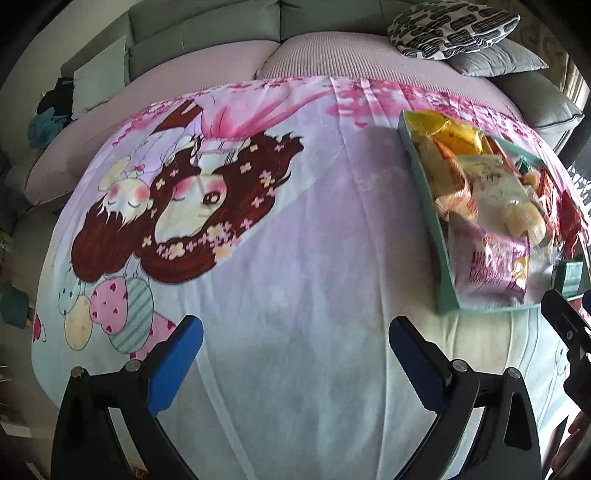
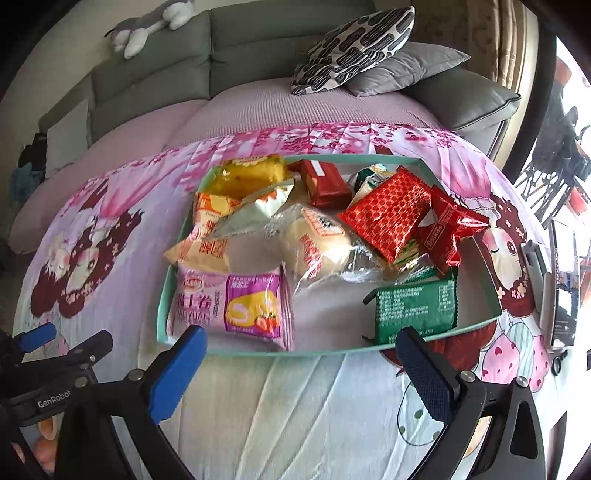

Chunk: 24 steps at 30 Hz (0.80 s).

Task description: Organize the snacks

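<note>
A shallow teal tray (image 2: 258, 352) holds several wrapped snacks: a pink roll-cake pack (image 2: 229, 306), a green pack (image 2: 415, 308), red packs (image 2: 388, 214), a yellow pack (image 2: 255, 175) and a clear-wrapped bun (image 2: 314, 243). The tray also shows at the right of the left wrist view (image 1: 447, 295). My right gripper (image 2: 299, 369) is open and empty, just in front of the tray's near rim. My left gripper (image 1: 295, 358) is open and empty over bare cloth, left of the tray; it also shows at the left edge of the right wrist view (image 2: 66, 343).
A pink cartoon-print cloth (image 1: 295, 240) covers the surface. A grey sofa (image 2: 155, 70) with patterned and grey cushions (image 2: 354, 48) stands behind. A plush toy (image 2: 147, 26) lies on the sofa back. A device (image 2: 561, 288) lies at the cloth's right edge.
</note>
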Tool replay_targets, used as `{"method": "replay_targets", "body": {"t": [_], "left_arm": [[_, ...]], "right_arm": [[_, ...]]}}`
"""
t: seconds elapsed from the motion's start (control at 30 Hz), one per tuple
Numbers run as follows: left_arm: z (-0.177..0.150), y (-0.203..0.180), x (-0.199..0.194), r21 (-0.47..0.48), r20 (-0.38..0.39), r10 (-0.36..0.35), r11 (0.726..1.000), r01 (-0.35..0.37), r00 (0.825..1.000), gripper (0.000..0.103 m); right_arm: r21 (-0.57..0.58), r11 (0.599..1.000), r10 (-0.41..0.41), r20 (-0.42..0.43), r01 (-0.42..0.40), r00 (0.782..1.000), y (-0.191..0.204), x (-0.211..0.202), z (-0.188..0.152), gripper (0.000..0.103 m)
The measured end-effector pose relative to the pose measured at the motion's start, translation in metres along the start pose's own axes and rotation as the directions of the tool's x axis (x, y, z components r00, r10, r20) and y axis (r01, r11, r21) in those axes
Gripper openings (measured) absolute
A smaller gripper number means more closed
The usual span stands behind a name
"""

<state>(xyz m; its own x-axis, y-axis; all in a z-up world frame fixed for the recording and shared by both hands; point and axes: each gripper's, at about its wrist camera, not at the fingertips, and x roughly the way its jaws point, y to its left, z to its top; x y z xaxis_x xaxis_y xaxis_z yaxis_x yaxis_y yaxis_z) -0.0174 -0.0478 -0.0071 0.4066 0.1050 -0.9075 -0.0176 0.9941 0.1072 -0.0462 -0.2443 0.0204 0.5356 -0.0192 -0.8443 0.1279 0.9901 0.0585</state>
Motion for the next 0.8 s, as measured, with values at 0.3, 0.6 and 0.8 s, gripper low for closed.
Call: {"method": "replay_targets", "body": {"t": [0.3,0.6,0.8], "left_arm": [[-0.011,0.0,-0.003,0.025,-0.001,-0.003,1.0,0.003,1.0,0.101],[-0.014,0.002,-0.004,0.019,-0.002,-0.011,1.0,0.011,1.0,0.101],[-0.015,0.003,-0.003,0.016,-0.003,-0.016,1.0,0.016,1.0,0.101]], "right_arm": [[-0.028,1.0,-0.013,-0.021,0.013,1.0,0.008,0.0,-0.015,0.103],[-0.036,0.999,-0.025,-0.026,0.024,0.999,0.009,-0.002,-0.022,0.103],[-0.034,0.999,-0.034,-0.027,0.034,0.999,0.009,-0.002,-0.023,0.103]]}}
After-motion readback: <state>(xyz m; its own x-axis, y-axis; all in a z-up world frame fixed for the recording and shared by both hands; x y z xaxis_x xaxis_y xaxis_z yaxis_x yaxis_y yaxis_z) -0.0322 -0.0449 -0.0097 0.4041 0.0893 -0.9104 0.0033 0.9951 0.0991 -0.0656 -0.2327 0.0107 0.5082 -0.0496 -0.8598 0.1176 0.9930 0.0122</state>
